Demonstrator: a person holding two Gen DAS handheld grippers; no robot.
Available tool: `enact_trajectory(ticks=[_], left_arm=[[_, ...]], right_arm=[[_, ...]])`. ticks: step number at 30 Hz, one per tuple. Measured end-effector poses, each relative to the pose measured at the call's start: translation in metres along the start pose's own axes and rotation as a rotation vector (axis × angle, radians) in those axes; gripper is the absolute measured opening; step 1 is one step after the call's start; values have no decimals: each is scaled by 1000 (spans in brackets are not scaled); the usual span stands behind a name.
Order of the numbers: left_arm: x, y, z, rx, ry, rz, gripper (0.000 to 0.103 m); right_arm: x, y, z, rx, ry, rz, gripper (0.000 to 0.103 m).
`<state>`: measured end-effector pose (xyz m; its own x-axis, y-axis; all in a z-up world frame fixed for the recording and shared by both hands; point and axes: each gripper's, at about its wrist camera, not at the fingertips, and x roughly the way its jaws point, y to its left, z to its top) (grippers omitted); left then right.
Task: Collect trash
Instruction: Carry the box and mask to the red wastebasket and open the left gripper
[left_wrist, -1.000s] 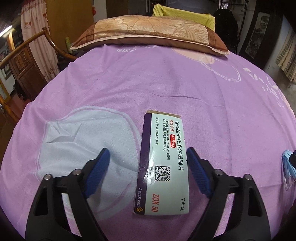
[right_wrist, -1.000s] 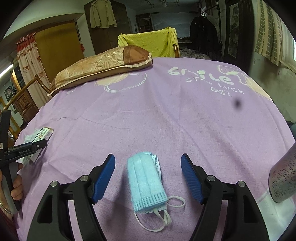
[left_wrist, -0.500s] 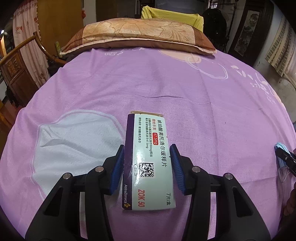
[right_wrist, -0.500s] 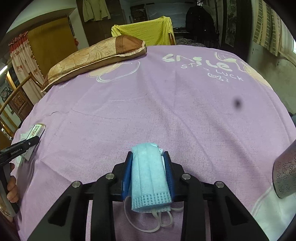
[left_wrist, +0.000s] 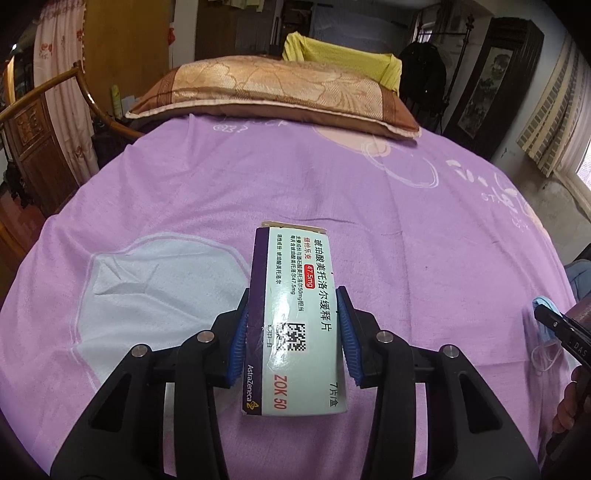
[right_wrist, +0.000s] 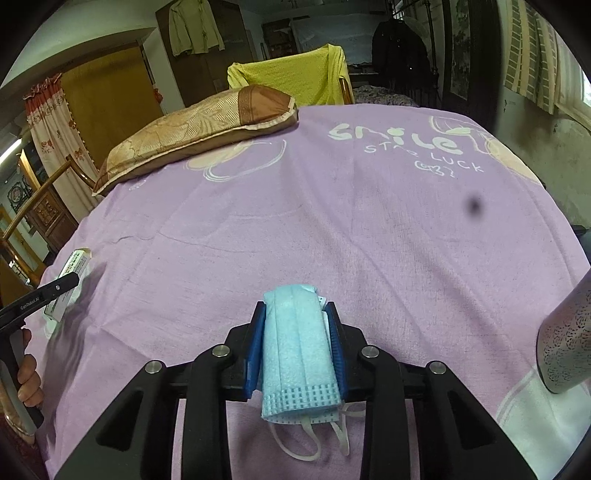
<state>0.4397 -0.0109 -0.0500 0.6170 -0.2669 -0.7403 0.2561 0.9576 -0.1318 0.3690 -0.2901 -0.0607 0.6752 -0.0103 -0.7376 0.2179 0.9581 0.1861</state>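
A white and purple medicine box (left_wrist: 295, 325) is clamped between the blue pads of my left gripper (left_wrist: 293, 332) and held just above the purple bedsheet (left_wrist: 332, 184). A folded light-blue face mask (right_wrist: 299, 350) is clamped in my right gripper (right_wrist: 295, 343), its white ear loops hanging below. In the right wrist view the medicine box (right_wrist: 70, 280) and the left gripper show at the far left edge. In the left wrist view the mask (left_wrist: 545, 321) and the right gripper show at the far right edge.
A brown and gold pillow (left_wrist: 280, 92) lies at the head of the bed, a yellow-covered chair (right_wrist: 295, 77) behind it. A perforated metal bin (right_wrist: 565, 347) stands at the right edge of the right wrist view. A wooden chair (left_wrist: 44, 129) stands at the bed's left.
Both grippers were open around their items one second ago. Both have closed, the left on the medicine box and the right on the mask, and both items have risen slightly off the sheet.
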Motion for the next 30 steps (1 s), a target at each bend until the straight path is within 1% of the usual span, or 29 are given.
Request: enact_trajectory(ticks=[4, 9, 11, 16, 19, 21, 25, 30], left_arm=[[-11, -2, -5, 6, -25, 3, 44], [-32, -9, -22, 11, -43, -21, 44], [-44, -13, -31, 12, -54, -34, 44], [-75, -29, -49, 42, -76, -36, 44], [-100, -36, -58, 53, -91, -38, 44], [-117, -38, -59, 48, -109, -50, 44], [-162, -38, -61, 36, -168, -68, 44], [-213, -37, -71, 36, -234, -58, 44]], right_arm=[[-12, 4, 1, -4, -21, 28, 32], [-36, 13, 1, -12, -63, 75, 32], [-49, 17, 0, -15, -83, 104, 32], [-90, 25, -10, -24, -143, 165, 32], [-122, 30, -21, -44, -198, 188, 32], [-138, 33, -26, -57, -219, 197, 32], [-174, 38, -33, -77, -264, 227, 32], [-223, 48, -41, -105, -332, 268, 32]])
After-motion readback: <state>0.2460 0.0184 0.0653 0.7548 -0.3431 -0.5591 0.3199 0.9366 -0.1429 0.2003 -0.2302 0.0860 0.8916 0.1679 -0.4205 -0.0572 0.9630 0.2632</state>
